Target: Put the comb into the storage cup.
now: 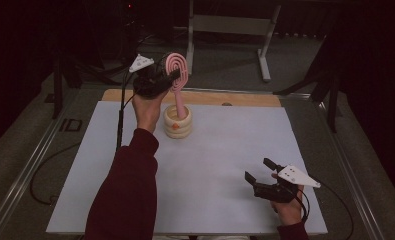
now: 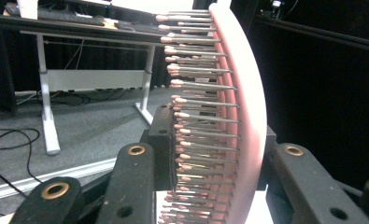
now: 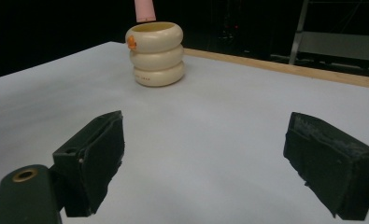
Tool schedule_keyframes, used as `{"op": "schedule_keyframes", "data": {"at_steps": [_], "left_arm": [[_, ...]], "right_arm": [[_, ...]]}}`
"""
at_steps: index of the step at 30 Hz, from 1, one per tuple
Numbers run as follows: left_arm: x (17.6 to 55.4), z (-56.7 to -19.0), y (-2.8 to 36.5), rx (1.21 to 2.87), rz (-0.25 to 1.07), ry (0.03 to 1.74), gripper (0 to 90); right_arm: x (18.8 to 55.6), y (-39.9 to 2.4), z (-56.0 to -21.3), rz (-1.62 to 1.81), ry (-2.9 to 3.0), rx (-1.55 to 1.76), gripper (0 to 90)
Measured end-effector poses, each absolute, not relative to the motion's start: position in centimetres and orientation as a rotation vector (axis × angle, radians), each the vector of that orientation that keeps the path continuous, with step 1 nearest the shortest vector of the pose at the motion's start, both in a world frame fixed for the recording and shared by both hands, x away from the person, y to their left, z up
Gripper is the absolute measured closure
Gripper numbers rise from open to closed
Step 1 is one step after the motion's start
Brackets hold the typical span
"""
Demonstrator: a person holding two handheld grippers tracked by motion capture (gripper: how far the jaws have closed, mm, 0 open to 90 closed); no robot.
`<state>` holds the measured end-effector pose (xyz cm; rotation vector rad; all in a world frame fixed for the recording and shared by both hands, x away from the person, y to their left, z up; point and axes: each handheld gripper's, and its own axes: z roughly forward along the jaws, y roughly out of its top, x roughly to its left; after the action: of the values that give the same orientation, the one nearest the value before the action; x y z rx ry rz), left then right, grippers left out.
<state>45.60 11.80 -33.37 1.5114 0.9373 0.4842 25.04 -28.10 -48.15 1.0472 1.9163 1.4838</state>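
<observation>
Hand-held gripper on the left clamped the pink hairbrush by its head, handle down in the cream holder near the surface's far edge, likely for seating it. Right hand-held gripper rested open near the front-right corner.

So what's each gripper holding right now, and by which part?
The left gripper is shut on the pink hairbrush, clamped across its bristled head, with the handle down in the cream ringed holder. The right gripper is open and holds nothing.
</observation>
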Motion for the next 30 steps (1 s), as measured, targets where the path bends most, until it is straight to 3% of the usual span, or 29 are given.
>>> {"op": "schedule_keyframes", "data": {"at_steps": [30], "left_arm": [[46.7, -35.9, 12.3, 1.482, 0.472, 1.009, 64.7]], "right_arm": [[25.1, -27.7, -48.2, 1.492, 1.927, 1.037, 13.2]]}}
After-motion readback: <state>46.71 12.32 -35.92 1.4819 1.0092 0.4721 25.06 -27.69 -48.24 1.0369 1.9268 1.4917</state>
